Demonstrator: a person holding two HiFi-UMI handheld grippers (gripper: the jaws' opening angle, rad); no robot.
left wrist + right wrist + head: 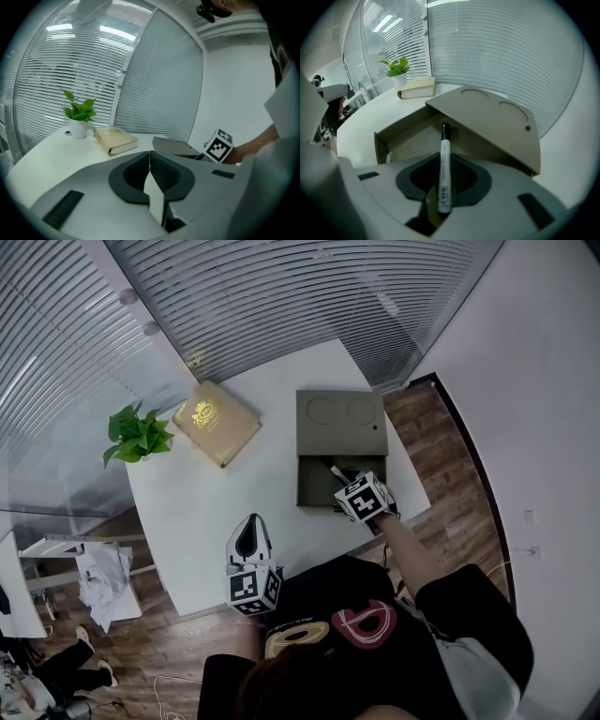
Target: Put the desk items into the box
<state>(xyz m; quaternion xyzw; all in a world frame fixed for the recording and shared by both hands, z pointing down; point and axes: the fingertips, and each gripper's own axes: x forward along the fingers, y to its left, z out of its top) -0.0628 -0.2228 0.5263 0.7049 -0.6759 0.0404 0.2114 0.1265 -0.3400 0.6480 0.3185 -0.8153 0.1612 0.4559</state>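
Marker clamped in right gripper fingers points into the open box; left gripper fingers are closed together.

The box is finished matt, the table smooth; the marker is made of glossy plastic.

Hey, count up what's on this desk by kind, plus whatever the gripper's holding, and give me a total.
Potted plant: 1
Book: 1
Box: 1
Marker: 1, clamped in the right gripper
Total: 4
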